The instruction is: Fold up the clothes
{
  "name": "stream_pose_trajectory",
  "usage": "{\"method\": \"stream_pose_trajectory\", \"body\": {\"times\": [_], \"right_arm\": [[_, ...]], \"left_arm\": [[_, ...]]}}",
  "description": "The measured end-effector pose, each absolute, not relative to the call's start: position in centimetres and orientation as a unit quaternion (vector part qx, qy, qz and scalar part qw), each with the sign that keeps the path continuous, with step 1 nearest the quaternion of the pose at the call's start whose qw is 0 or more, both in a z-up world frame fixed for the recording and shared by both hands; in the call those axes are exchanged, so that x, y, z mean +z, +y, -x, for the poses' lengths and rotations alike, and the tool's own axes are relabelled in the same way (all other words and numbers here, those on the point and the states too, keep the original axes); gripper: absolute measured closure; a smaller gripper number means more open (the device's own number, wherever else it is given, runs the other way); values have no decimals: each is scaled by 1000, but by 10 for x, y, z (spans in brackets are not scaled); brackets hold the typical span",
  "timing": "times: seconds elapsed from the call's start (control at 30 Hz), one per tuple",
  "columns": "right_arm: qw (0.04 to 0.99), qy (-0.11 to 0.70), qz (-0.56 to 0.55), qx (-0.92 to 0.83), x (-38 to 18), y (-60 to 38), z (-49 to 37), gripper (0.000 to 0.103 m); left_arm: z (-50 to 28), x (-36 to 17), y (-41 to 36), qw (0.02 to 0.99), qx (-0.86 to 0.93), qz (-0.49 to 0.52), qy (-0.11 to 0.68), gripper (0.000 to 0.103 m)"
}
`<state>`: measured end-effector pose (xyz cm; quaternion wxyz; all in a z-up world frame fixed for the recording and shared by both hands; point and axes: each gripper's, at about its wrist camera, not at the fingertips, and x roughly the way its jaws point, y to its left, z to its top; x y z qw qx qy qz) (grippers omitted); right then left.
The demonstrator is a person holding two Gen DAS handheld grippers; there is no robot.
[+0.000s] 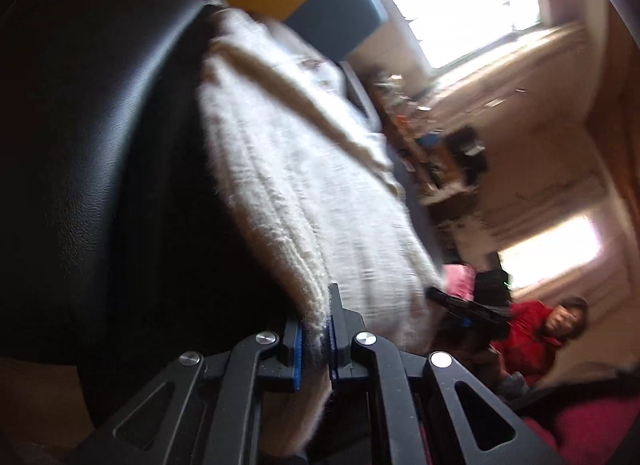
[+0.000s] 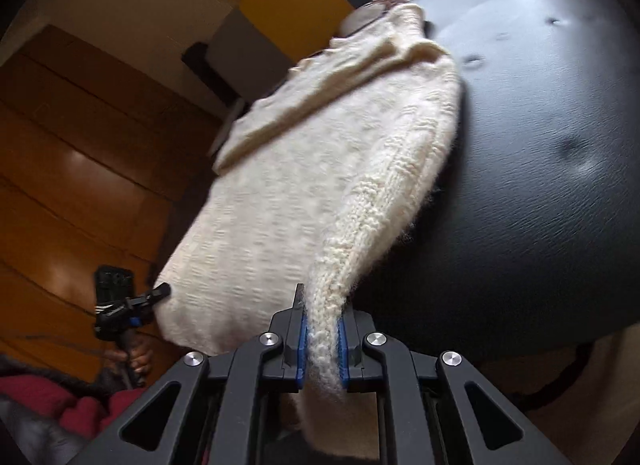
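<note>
1. Left gripper [image 1: 316,339]: clamped on the cream knit sweater [image 1: 304,185] hem.
2. Sweater: draped against the black leather chair [image 1: 100,125], lifted off its seat.
3. Right gripper [image 2: 323,345]: pinched on the opposite sweater edge, beside the chair.

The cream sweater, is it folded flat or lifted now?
Lifted: both grippers' jaws pinch the cream sweater at its edge, above the black seat.

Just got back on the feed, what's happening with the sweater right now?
A person is holding a cream knitted sweater with both grippers. The left gripper and the right gripper are each clamped on an edge of it. The sweater is partly lifted, its far end lying on a black leather-like padded seat. No fold is finished yet.
</note>
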<state>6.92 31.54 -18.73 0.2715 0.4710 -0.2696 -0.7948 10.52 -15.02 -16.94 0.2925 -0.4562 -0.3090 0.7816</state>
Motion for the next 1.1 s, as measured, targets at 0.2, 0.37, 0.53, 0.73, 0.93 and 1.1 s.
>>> {"method": "stream_pose_trajectory", "body": {"times": [0.2, 0.37, 0.53, 0.73, 0.93, 1.1], "right_arm": [[295, -287, -460, -787, -162, 316, -61, 91], [308, -317, -421, -792, -136, 326, -22, 91], [308, -324, -384, -808, -108, 317, 61, 91], [234, -346, -420, -806, -142, 323, 195, 90], [220, -399, -442, -772, -204, 331, 224, 93], [247, -390, -450, -764, -205, 331, 174, 92]], "left_arm": [[-93, -147, -163, 345, 762, 425, -346, 95], [-50, -116, -180, 370, 767, 358, -383, 95], [37, -89, -181, 367, 779, 312, -402, 95], [174, -126, -186, 258, 788, 364, -425, 95], [172, -153, -181, 233, 780, 410, -411, 95], [171, -176, -177, 212, 771, 448, -399, 95]]}}
